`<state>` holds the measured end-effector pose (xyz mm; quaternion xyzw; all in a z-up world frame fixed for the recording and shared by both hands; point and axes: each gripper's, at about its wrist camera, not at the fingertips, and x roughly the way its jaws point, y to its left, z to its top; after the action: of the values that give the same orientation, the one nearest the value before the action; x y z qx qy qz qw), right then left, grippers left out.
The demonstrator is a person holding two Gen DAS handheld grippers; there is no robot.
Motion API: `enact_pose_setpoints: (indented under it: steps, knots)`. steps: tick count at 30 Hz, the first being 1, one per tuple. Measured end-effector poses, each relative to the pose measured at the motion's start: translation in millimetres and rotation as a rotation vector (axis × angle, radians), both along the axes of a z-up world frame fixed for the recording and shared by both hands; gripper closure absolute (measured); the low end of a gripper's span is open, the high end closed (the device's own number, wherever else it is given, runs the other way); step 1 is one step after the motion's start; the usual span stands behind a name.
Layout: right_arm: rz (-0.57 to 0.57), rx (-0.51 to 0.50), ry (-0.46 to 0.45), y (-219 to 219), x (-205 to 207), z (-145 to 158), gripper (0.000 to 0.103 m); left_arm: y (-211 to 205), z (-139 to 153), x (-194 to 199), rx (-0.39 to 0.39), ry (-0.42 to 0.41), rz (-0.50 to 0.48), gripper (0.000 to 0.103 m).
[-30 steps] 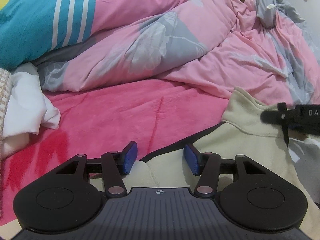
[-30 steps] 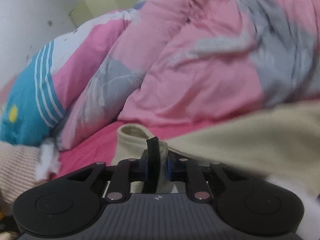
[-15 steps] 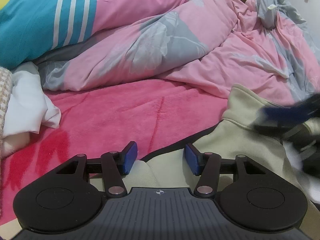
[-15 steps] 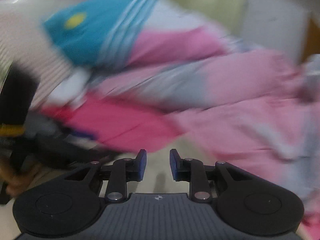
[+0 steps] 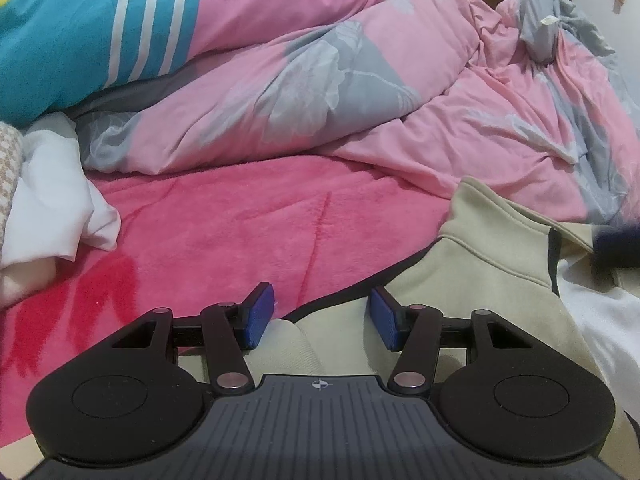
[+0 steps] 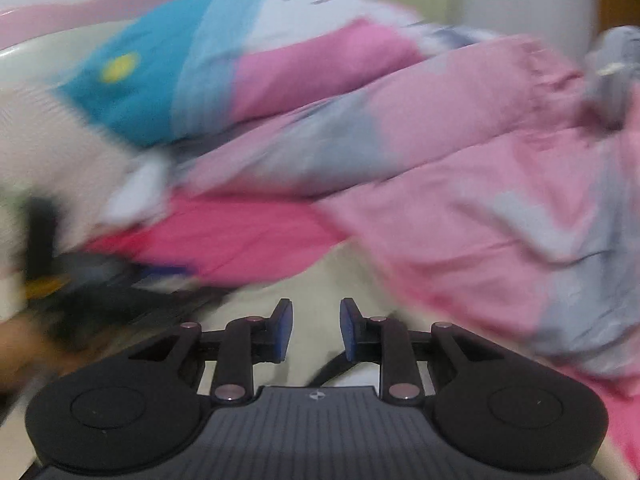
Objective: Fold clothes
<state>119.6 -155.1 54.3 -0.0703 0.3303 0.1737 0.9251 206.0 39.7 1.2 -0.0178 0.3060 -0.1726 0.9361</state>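
Observation:
A beige garment (image 5: pixel 488 276) with a black trim and a white panel lies on the pink bed sheet (image 5: pixel 240 236), lower right in the left wrist view. My left gripper (image 5: pixel 322 316) is open and empty, low over the garment's near edge. My right gripper (image 6: pixel 315 330) is open and empty above the same beige cloth (image 6: pixel 316 280); its view is blurred by motion. The right gripper shows as a dark blur at the right edge of the left wrist view (image 5: pixel 618 246). The left gripper appears as a dark blur at the left of the right wrist view (image 6: pixel 92 276).
A rumpled pink and grey quilt (image 5: pixel 360 92) is piled across the back of the bed. A teal striped pillow (image 5: pixel 80 28) lies back left. White and checked cloths (image 5: pixel 48 200) are heaped at the left edge.
My right gripper has let go of the beige collar, opened, and swung away to the right. The collar has dropped onto the bed. The left gripper has stayed still.

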Motion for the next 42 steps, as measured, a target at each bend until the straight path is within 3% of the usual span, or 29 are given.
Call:
enact_pose_setpoints:
  steps: [3,5,8,11,14,17,19,22,25,28,31,34,35,38,42]
  knots:
    - [0.131,-0.057,0.138,7.7,-9.0,-31.1,0.077,0.3,-0.2,-0.2,0.001,-0.002,0.000,0.049]
    - [0.136,-0.082,0.142,-3.8,-18.9,-38.5,0.079,0.1,-0.4,-0.5,0.003,-0.004,0.000,0.049]
    - [0.040,-0.051,0.116,-28.8,-32.4,-18.8,0.071,-0.2,-0.9,-0.6,0.006,-0.007,0.000,0.049]
    - [-0.056,0.061,0.125,-46.4,-36.1,-7.3,0.071,-2.1,4.2,-3.0,0.017,-0.019,-0.002,0.049]
    - [-0.127,0.188,0.176,-57.9,-32.2,-14.9,0.071,-2.8,22.4,-16.2,0.019,-0.081,-0.005,0.049]
    - [-0.165,0.261,0.226,-61.1,-30.7,-23.6,0.071,-15.6,44.2,-43.4,0.007,-0.174,-0.147,0.045]
    - [-0.181,0.273,0.241,-61.1,-33.5,-28.9,0.071,-39.5,45.6,-51.5,0.056,-0.177,-0.248,0.045]
    - [-0.194,0.279,0.235,-58.2,-40.3,-34.7,0.071,-80.5,33.9,-59.3,0.187,-0.185,-0.358,0.045]
    - [-0.182,0.246,0.227,-49.9,-47.7,-36.4,0.071,-102.5,5.7,-58.0,0.343,-0.168,-0.354,0.044]
    - [-0.163,0.160,0.201,-36.2,-53.6,-37.6,0.075,-95.9,-1.6,-54.3,0.312,-0.155,-0.330,0.037]
    - [-0.172,0.089,0.148,-24.0,-61.1,-34.2,0.090,-90.1,-2.5,-47.8,0.278,-0.128,-0.314,0.033]
    - [-0.214,-0.007,0.031,-12.2,-78.3,-26.8,0.096,-93.7,-3.8,-50.3,0.297,-0.148,-0.309,0.032]
    - [-0.235,-0.055,0.006,-9.5,-80.4,-30.4,0.103,-95.6,-4.2,-51.7,0.307,-0.157,-0.307,0.032]
    - [-0.302,-0.209,-0.055,-2.3,-84.0,-45.2,0.103,-97.2,-4.5,-55.2,0.325,-0.171,-0.300,0.030]
    - [-0.320,0.058,-0.006,-37.6,-81.4,-38.6,0.103,-98.3,-4.4,-53.4,0.329,-0.167,-0.288,0.024]
